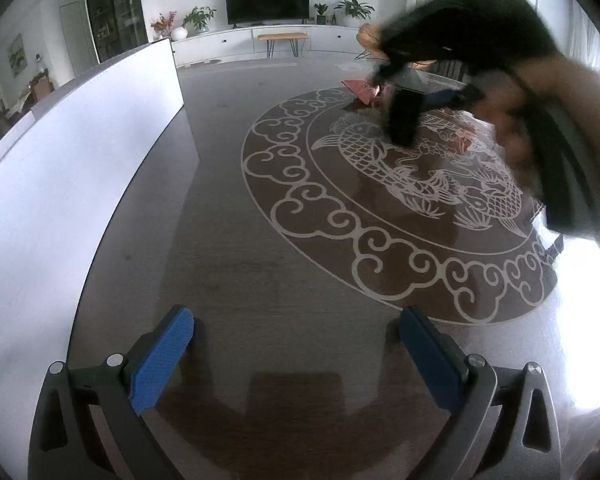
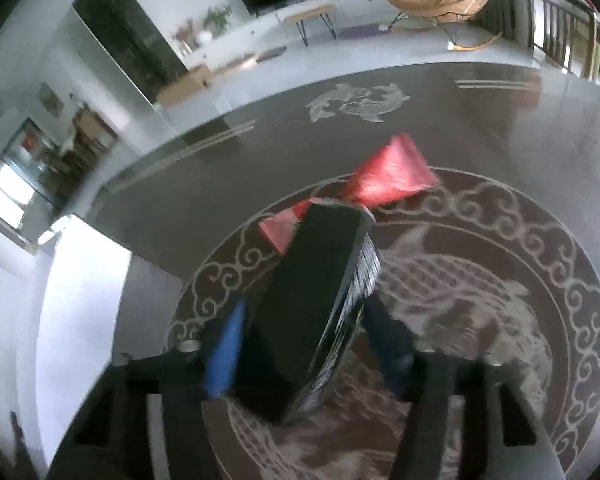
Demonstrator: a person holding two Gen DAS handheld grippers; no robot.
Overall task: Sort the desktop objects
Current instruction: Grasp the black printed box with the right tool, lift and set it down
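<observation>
A black box (image 2: 312, 312) is clamped in the right hand-held gripper (image 2: 308, 344) above the bench (image 2: 500, 120); the left hand-held gripper (image 1: 296, 344) is held spread, empty.

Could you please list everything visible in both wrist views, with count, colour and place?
Black rectangular box: one, black with a striped side, between the right gripper's pads, above the table.
Red foil packet: one, shiny red, on the table beyond the box.
White upright board: one, white, at the table's left edge.
Grey table with carp pattern: one, grey-brown.
Left gripper: one, blue pads, open, nothing between them.
Right gripper: one, blue pads, shut on the box.
</observation>
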